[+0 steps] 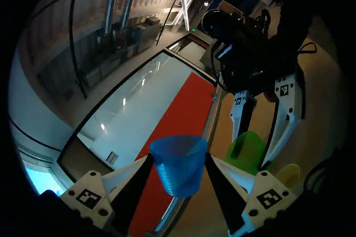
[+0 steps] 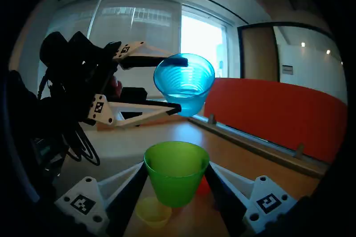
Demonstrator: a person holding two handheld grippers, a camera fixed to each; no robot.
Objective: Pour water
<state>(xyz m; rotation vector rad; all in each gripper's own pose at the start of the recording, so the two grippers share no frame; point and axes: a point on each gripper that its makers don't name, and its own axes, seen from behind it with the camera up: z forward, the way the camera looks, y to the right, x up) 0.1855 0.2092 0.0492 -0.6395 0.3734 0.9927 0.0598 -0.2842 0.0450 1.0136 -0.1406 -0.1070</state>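
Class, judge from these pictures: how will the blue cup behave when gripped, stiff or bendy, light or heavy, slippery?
The blue cup looks thin and translucent, so it is probably light and slightly squashy. Its smooth, tapered wall might slip in the left gripper.

Dim, glaring window [image 2: 202, 43] backlight, fisheye-warped.

My left gripper [image 1: 179, 159] clamps the blue cup [image 1: 179, 174] near me; farther right, the right gripper [image 1: 250, 153] grips a green cup [image 1: 244, 146], with a yellow cup [image 1: 288, 175] just beside it
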